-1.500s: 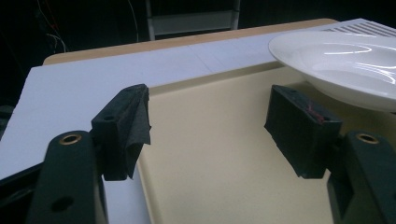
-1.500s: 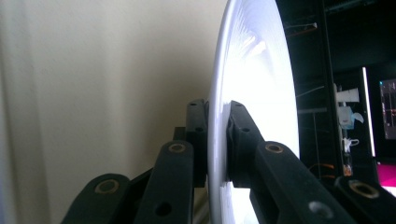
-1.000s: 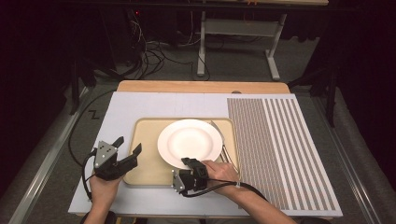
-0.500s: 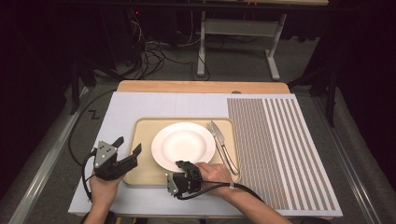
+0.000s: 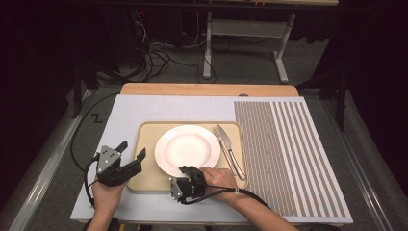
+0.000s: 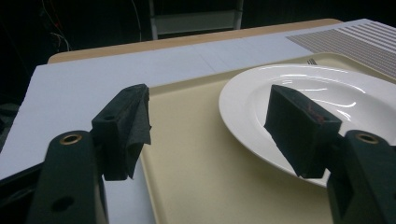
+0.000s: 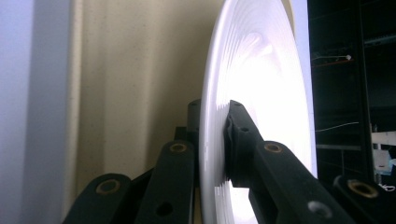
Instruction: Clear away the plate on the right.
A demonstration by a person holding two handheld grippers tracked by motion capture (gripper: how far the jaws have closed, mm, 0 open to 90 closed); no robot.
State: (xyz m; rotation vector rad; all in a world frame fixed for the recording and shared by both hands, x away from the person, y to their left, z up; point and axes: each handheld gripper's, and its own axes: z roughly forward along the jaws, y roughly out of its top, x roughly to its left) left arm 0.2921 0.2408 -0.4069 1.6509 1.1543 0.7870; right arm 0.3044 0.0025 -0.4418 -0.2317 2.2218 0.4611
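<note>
A white plate point(image 5: 187, 149) lies on a beige tray point(image 5: 144, 179) in the high view. My right gripper point(image 5: 185, 170) is turned on its side at the plate's near rim and is shut on it. In the right gripper view the plate point(image 7: 261, 70) stands edge-on, with my right gripper point(image 7: 215, 135) pinching its rim, one jaw under it and one on top. My left gripper point(image 5: 133, 148) hovers open over the tray's left edge. In the left gripper view its pads point(image 6: 125, 126) are wide apart, with nothing between them, and the plate point(image 6: 327, 88) is just ahead on the right.
A fork and a knife point(image 5: 226, 144) lie on the tray, to the right of the plate. The tray rests on a white board point(image 5: 144, 110) with a striped mat point(image 5: 284, 154) on its right. Cables and a stand are on the floor beyond the table.
The plate has slid left and a little nearer, held in my right gripper, which uncovered the fork and knife. My left gripper has stayed where it was.
</note>
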